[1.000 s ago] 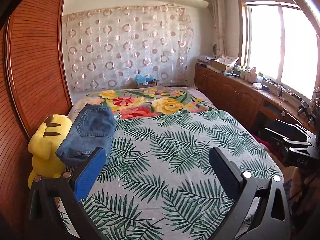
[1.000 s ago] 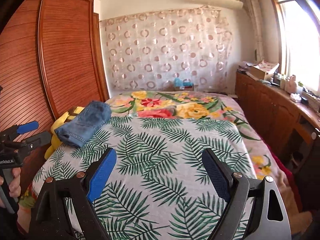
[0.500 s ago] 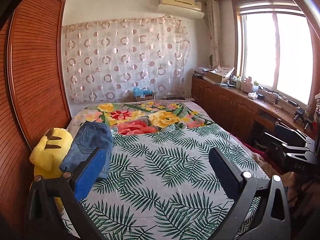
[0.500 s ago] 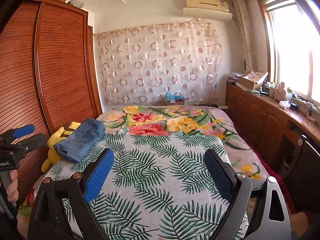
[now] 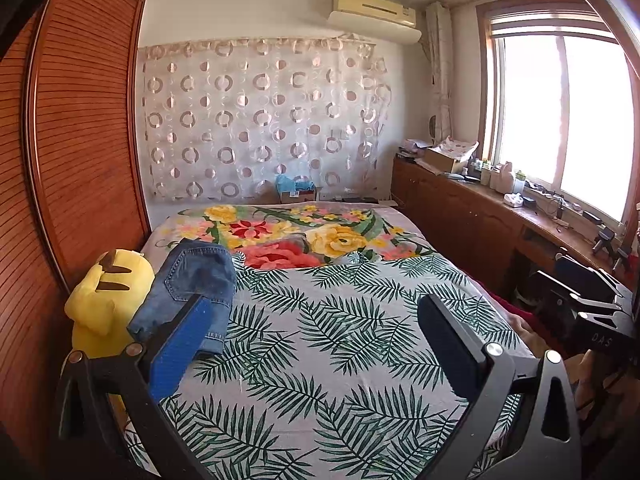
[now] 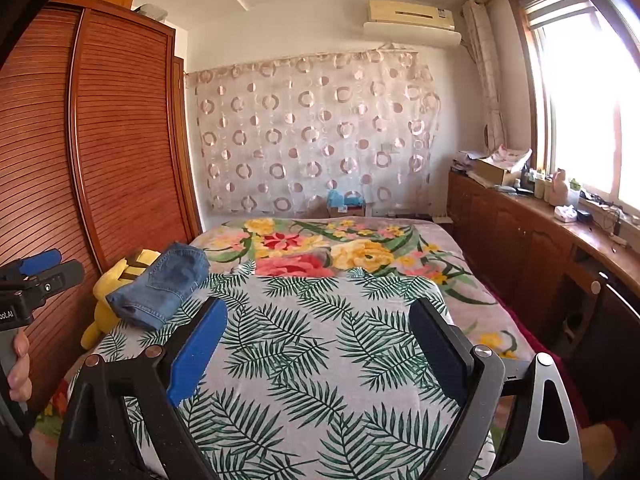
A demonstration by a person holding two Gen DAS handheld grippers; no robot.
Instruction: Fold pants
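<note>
Folded blue jeans (image 5: 192, 284) lie at the bed's left edge, partly resting on a yellow plush toy (image 5: 106, 296). They also show in the right wrist view (image 6: 162, 284). My left gripper (image 5: 316, 312) is open and empty, held above the near part of the bed, right of the jeans and apart from them. My right gripper (image 6: 316, 316) is open and empty above the leaf-print sheet (image 6: 304, 336). The left gripper's body also shows at the left edge of the right wrist view (image 6: 30, 284).
The bed (image 5: 320, 360) has a leaf-print sheet over a floral blanket (image 5: 296, 236). A wooden wardrobe (image 5: 76, 152) stands at the left. A low wooden cabinet (image 5: 472, 220) with clutter runs under the window at the right. A curtain (image 5: 260, 120) hangs behind.
Both grippers have pulled back and tilted up from the bed, so more of the room and ceiling shows. The jeans have not moved. Both stay open.
</note>
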